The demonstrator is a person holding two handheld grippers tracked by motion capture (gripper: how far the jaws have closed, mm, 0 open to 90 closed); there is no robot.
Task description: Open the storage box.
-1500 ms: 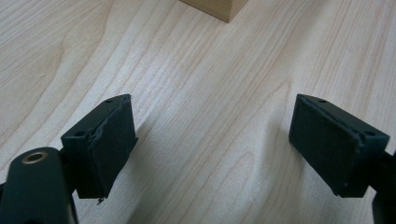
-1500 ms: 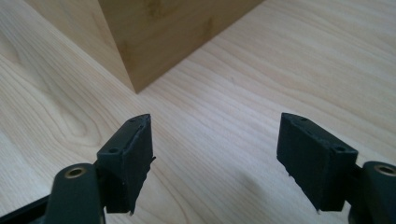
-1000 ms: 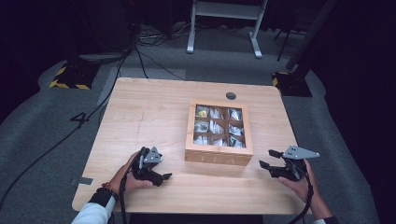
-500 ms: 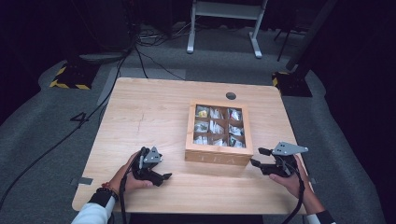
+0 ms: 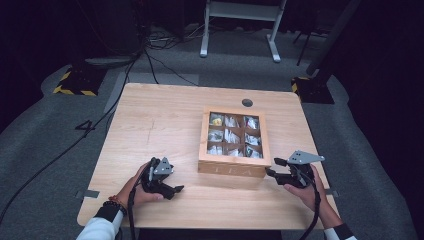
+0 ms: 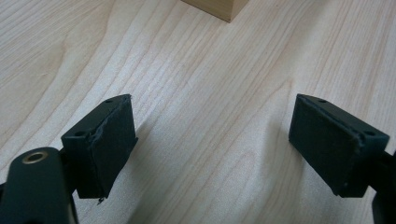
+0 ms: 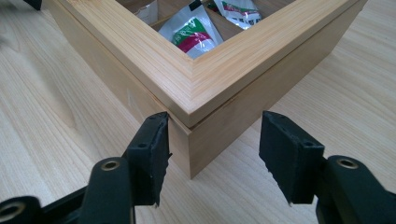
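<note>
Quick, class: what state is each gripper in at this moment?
Left gripper: open, nothing between its jaws, over the bare light wooden table.
Right gripper: open, jaws just closing, straddling a corner of the windowed wooden tea box.

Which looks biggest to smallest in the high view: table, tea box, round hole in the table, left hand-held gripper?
1. Table, largest by far.
2. Tea box, with its windowed lid.
3. Left hand-held gripper; it sits nearer the camera, but it is clearly smaller than the box.
4. Round hole, smallest.
</note>
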